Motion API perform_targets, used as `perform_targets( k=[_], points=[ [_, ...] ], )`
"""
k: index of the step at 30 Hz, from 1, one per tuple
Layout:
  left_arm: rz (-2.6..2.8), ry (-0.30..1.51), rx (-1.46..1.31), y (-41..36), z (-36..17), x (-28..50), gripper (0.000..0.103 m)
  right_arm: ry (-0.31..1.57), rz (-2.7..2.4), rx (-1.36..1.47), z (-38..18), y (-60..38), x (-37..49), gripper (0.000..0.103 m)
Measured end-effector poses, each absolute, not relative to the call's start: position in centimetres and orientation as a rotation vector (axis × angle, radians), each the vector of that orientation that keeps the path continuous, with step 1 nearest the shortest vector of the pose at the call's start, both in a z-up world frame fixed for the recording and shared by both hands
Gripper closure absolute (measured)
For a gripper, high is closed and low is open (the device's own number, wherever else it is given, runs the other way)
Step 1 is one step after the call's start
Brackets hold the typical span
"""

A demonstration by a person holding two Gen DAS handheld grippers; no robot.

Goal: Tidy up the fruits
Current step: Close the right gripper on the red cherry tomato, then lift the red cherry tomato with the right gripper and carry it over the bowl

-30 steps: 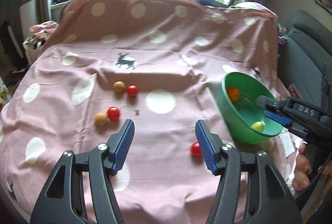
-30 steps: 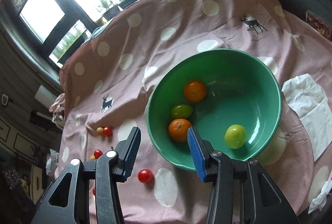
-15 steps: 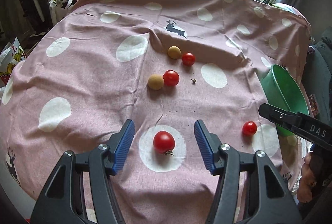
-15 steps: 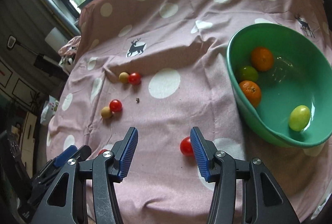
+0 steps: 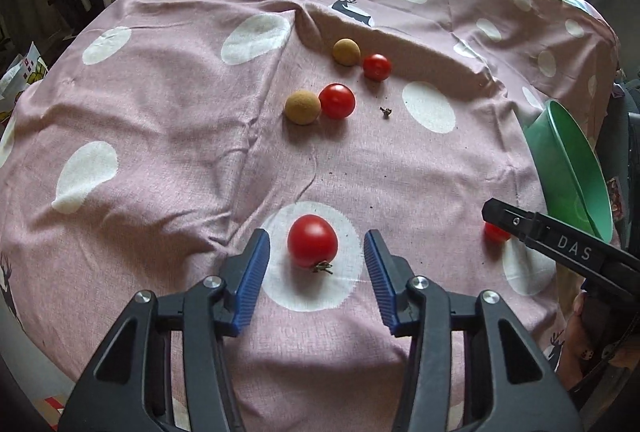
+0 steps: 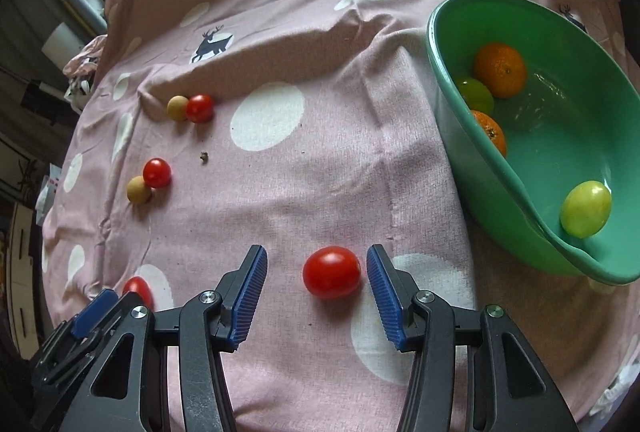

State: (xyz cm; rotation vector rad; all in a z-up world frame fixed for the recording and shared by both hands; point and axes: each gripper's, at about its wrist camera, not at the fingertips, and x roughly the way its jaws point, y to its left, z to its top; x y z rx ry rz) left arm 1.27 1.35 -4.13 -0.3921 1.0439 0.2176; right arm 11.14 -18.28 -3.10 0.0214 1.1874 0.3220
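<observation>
My left gripper [image 5: 316, 258] is open, its blue pads on either side of a red tomato [image 5: 312, 241] lying on a white dot of the pink cloth. My right gripper [image 6: 317, 274] is open around another red tomato [image 6: 331, 272]. The green bowl [image 6: 500, 172] stands at the right and holds two oranges [image 6: 500, 70], a green fruit [image 6: 475, 94] and a yellow-green fruit [image 6: 585, 208]. Farther off lie two pairs, each a red tomato [image 5: 337, 100] beside a tan round fruit [image 5: 302, 107].
The pink dotted cloth [image 5: 160, 120] covers the table and has folds near the far pair of fruits. A small dark stem bit [image 5: 385, 111] lies on it. The right gripper's black body [image 5: 560, 252] crosses the left view's right side. Clutter stands beyond the table's left edge.
Both grippers have moved down and forward. Each tomato now sits between its gripper's open pads. The bowl has shifted to the right in the right view.
</observation>
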Motion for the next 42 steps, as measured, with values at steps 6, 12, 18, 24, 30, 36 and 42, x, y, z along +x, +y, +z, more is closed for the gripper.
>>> perform_targets(
  k=[6,12,18,24,30,36,42],
  points=[
    [0.205,1.089,-0.441,1.5,-5.3,1.6,0.061,1.191,0.319,-0.004,-3.3,-18.3,11.1,0.051],
    [0.204,1.073,-0.436,1.2,-5.2,1.5,0.065,1.197,0.313,-0.041,-3.7,-17.7,11.2,0.064],
    [0.169,1.059,-0.416,0.8,-5.3,1.8,0.077,1.181,0.317,-0.074,-3.9,-17.2,11.0,0.073],
    [0.157,1.040,-0.410,0.3,-5.0,2.0,0.076,1.181,0.331,-0.061,-3.8,-17.2,11.0,0.073],
    [0.122,0.989,-0.442,0.4,-4.1,1.7,0.076,1.156,0.349,-0.022,-3.0,-17.5,11.0,0.073],
    [0.106,0.909,-0.467,0.6,-2.4,1.0,0.076,1.110,0.368,0.027,-1.7,-18.2,10.7,0.073],
    [0.088,0.793,-0.471,0.0,0.3,0.0,0.076,1.037,0.395,0.079,0.2,-19.0,10.3,0.073]
  ],
)
